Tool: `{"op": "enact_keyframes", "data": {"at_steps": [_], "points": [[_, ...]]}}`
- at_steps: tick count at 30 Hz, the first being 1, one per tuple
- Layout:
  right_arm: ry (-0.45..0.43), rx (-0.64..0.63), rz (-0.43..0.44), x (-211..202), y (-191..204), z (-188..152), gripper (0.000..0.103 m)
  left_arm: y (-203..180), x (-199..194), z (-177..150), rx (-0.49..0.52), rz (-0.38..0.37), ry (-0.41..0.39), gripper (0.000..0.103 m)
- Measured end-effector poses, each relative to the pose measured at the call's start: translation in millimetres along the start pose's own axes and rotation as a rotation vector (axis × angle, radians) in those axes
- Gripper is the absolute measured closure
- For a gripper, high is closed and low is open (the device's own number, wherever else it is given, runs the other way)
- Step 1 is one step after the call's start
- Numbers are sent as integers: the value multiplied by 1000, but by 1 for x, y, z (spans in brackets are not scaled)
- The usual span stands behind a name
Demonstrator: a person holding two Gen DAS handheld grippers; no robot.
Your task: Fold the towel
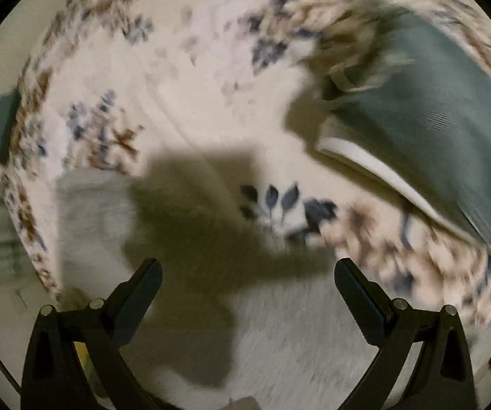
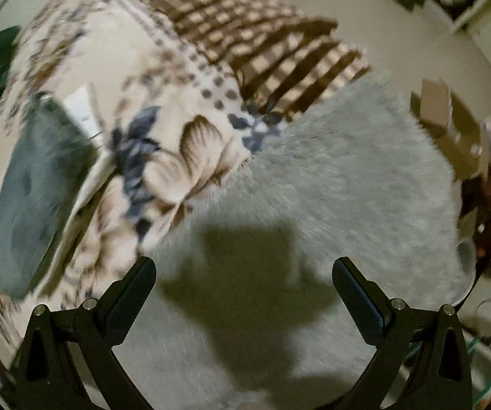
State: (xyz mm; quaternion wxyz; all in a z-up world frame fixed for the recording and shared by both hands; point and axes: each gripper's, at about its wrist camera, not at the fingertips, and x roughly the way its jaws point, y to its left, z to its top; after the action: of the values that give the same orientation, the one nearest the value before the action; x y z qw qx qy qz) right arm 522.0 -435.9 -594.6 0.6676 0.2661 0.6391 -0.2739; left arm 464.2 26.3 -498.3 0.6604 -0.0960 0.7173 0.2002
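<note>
As far as the two views allow it to be judged, the folding has not been started, or only barely. The grey fluffy towel [image 2: 331,177] is seen spread flat on the flowered blanket [image 2: 177,157], directly below both grippers, and no clean fold line can be made out in it. In the left wrist view the towel [image 1: 296,335] fills the lower part of the picture, with one paler part [image 1: 88,225] lying at the left; whether this part is a turned-over layer cannot be told, because both pictures are blurred.

The left gripper [image 1: 248,283] is held with its fingers spread wide, and nothing is caught between them. The right gripper [image 2: 244,282] is spread in the same way and is also empty. Both hover over the towel — their shadows fall on it — but contact with the cloth is not shown. So an edge or a corner is yet to be gripped, and every fold is judged to be left.

Counted: one towel, one flowered blanket, one checked brown cloth [image 2: 245,20] at the far side, one grey-green cushion [image 1: 433,119] resting on the blanket, two grippers — and one cardboard box [image 2: 450,126] beyond the towel.
</note>
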Motion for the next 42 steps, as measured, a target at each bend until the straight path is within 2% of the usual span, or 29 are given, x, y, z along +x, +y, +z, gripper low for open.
{"op": "enact_keyframes", "data": {"at_steps": [2, 3, 4, 5, 7, 8, 9, 10, 11, 12, 13, 14, 16, 22, 25, 27, 29, 32, 34, 36, 42], "points": [[26, 41, 4, 21, -1, 10, 0, 3, 28, 14, -65, -4, 36, 2], [35, 56, 4, 33, 0, 16, 0, 7, 37, 17, -89, -1, 53, 6], [47, 73, -8, 47, 0, 22, 0, 11, 47, 19, -118, 5, 78, 16], [63, 97, -25, 61, -2, 27, 0, 16, 53, 19, -137, -5, 90, 21], [85, 140, -16, 79, -6, 33, 5, 24, 54, 16, -170, -25, 72, 43], [93, 155, -13, 86, -8, 34, 10, 28, 50, 12, -172, -30, 41, 51], [94, 161, -8, 89, -9, 35, 18, 30, 44, 8, -163, -23, 12, 72], [87, 159, -5, 91, -10, 35, 24, 33, 38, 2, -154, -15, -12, 84], [75, 149, -3, 90, -11, 34, 38, 37, 28, -5, -148, -40, -44, 87], [59, 137, -1, 88, -11, 32, 58, 39, 21, -11, -144, -55, -68, 93], [47, 131, -4, 83, -13, 30, 69, 42, 14, -17, -138, -60, -89, 96], [32, 123, -6, 77, -15, 26, 85, 47, 3, -26, -128, -79, -120, 96], [17, 116, 34, 66, -21, 19, 93, 55, -21, -45, -120, -101, -173, 97], [-43, 39, 124, 5, -52, -20, 96, 95, -83, -121, -110, -179, -293, 98], [-67, 9, 151, -27, -74, -37, 96, 114, -91, -147, -139, -215, -308, 98], [-67, -4, 162, -40, -92, -51, 96, 135, -94, -177, -169, -237, -299, 98], [-65, -31, 154, -52, -108, -74, 97, 151, -85, -206, -193, -250, -270, 98], [-51, -91, 119, -57, -134, -108, 97, 167, -68, -249, -195, -230, -237, 98], [-26, -118, 101, -62, -174, -123, 97, 177, -49, -273, -196, -206, -206, 98], [1, -126, 73, -55, -201, -139, 97, 186, -23, -295, -209, -190, -167, 98], [86, -152, -17, -1, -243, -178, 97, 200, 51, -326, -221, -110, -76, 98]]}}
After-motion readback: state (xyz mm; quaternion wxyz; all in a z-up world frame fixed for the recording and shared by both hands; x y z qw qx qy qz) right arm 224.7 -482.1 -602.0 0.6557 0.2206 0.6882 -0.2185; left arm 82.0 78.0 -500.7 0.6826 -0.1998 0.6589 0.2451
